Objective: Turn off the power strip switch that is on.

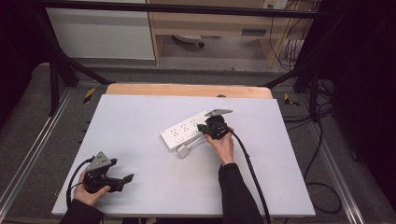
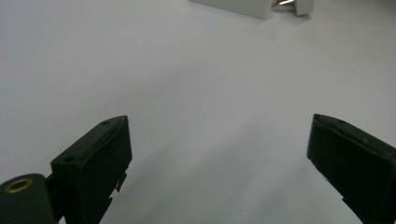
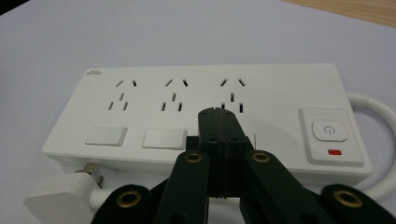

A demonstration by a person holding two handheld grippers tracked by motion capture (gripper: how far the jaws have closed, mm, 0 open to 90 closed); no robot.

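A white power strip (image 1: 183, 130) (image 3: 205, 112) with three socket groups lies near the middle of the table. Its white plug (image 1: 183, 151) (image 3: 58, 200) rests beside its front edge. My right gripper (image 1: 203, 127) (image 3: 217, 112) hovers over the strip, jaws shut together with nothing between them, tips above the third socket, left of the power switch (image 3: 330, 133). My left gripper (image 1: 126, 179) (image 2: 219, 154) rests near the table's front left corner, jaws open wide over bare table. The strip's corner and plug (image 2: 299, 5) sit at the top of the left gripper view.
The table surface (image 1: 140, 116) is pale grey, with a wooden strip (image 1: 187, 89) along its far edge. The strip's white cord (image 3: 378, 112) curves off at the right. A black cable (image 1: 252, 172) trails from my right gripper toward the front edge.
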